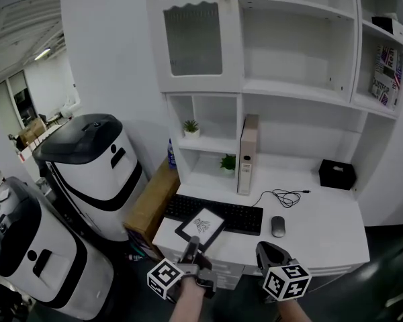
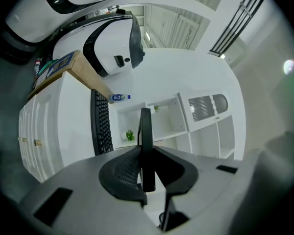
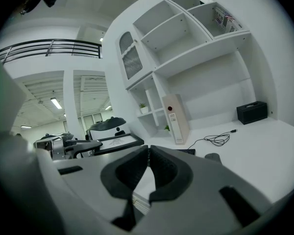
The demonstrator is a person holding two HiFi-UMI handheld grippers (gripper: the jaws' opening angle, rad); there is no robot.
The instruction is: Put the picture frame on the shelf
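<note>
1. Black-rimmed rectangular picture frame with a white sketch print is pinched at its near edge by the left tongs. The left gripper view shows the rim edge-on between the two pads, both pressing on it.
2. The frame juts forward of the left tongs, lying nearly flat. It appears to hang over the near-left corner of the black keyboard on the white worktop.
3. Right tongs are pressed together with nothing between them. They are level with the left tongs, just to their right, and short of the worktop's front edge.
4. Step in hand, as judged: the carry. The frame is gripped and clear of the worktop, and not yet on the tall white shelf unit, which stands ahead of and above both tongs.
5. Low bays ahead of the left tongs hold small green potted plants. An upright beige binder stands just to their right. The wider bays higher up look bare.
6. The next move calls for a lift and a forward reach with the left tongs. The frame must also turn from flat to upright so its lower edge meets a shelf board.
7. Caution: the grip is on one edge only, so the frame could pivot while it is tilted. The free right tongs could steady it.
</note>
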